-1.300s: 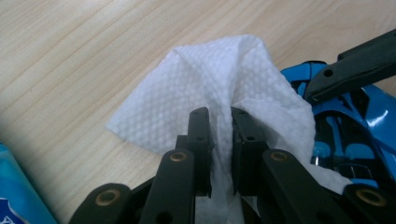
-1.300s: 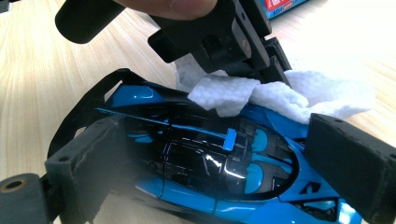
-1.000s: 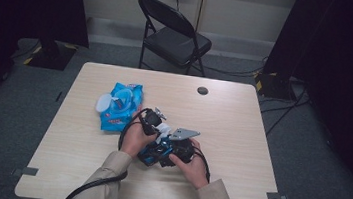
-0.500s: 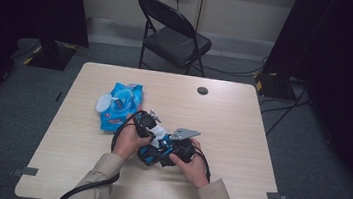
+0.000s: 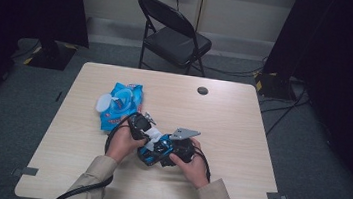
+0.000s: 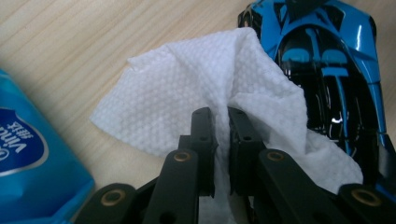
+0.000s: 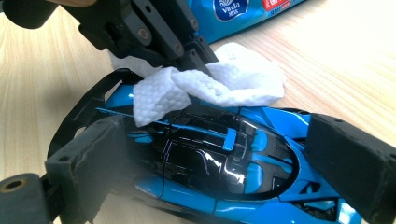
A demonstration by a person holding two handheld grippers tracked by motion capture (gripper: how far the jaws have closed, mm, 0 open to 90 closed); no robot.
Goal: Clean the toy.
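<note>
- The car [image 7: 219, 172], a blue-and-black toy, lay on its side on the near middle of the table [image 5: 240, 137], between the two hands; its glossy roof and glazing faced the right gripper view.
- The right gripper [image 7: 219, 182] had its two padded jaws set against the car's opposite ends, clamped on it and keeping it off its wheels.
- The wipe [image 6: 196, 93], a white embossed sheet, was pinched in a fold between the jaws of the left gripper [image 6: 219, 126], which stood together on it; loose corners draped over the car's bodywork.
- Compared with the high views of a second and half a second before, the left gripper [image 5: 139, 124] had moved from just left of the car to lie over its upper edge, and the wipe [image 5: 154, 136] now touched the body; the right hand [image 5: 192, 161] and the car [image 5: 156, 152] had scarcely shifted.
- This suggests that the approach was over and wiping had begun: contact was at the car's rear edge, so most of the shiny surface probably remained to be covered.
- The pack [image 5: 121, 104] of wipes, blue, lay on the table just to the far left of the left hand [image 5: 121, 143], apart from the car.
</note>
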